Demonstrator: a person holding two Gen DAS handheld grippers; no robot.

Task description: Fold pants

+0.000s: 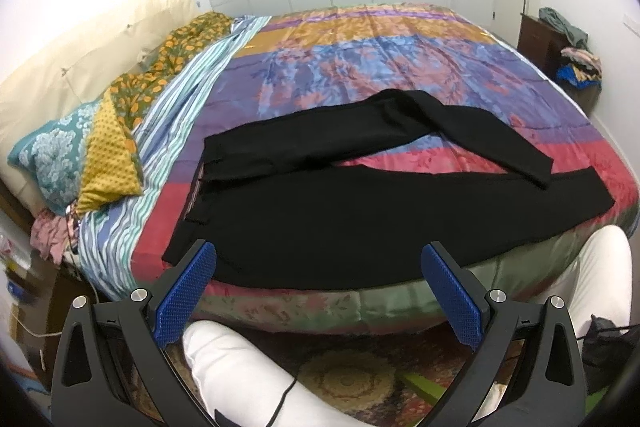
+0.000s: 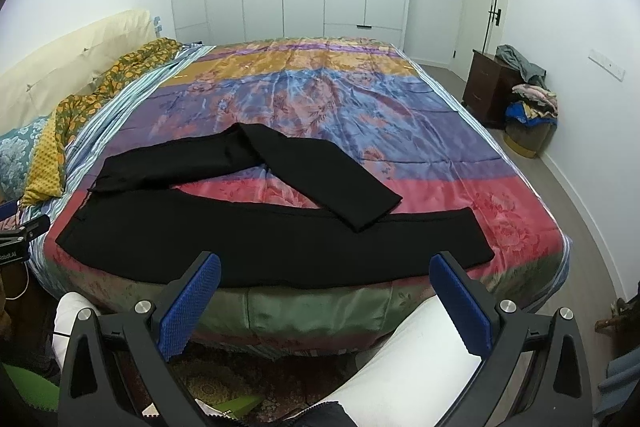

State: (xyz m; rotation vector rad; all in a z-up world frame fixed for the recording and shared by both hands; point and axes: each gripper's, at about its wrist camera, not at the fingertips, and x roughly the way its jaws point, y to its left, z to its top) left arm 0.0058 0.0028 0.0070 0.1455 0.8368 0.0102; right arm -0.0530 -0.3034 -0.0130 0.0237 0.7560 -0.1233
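Observation:
Black pants [image 1: 320, 219] lie spread on the colourful bedspread [image 1: 400, 59] near the bed's front edge, waist to the left. The near leg lies straight along the edge. The far leg is bent, its hem crossing back onto the near leg at the right. They also show in the right wrist view [image 2: 260, 231]. My left gripper [image 1: 318, 259] is open and empty, held off the bed in front of the pants' waist half. My right gripper [image 2: 325, 269] is open and empty, in front of the near leg.
Pillows [image 1: 60, 147] and a patterned blanket [image 1: 168, 59] lie at the bed's left. A dark nightstand [image 2: 486, 87] and a heap of clothes [image 2: 530, 107] stand at the right wall. The person's white-trousered legs [image 1: 240, 379] are below the grippers.

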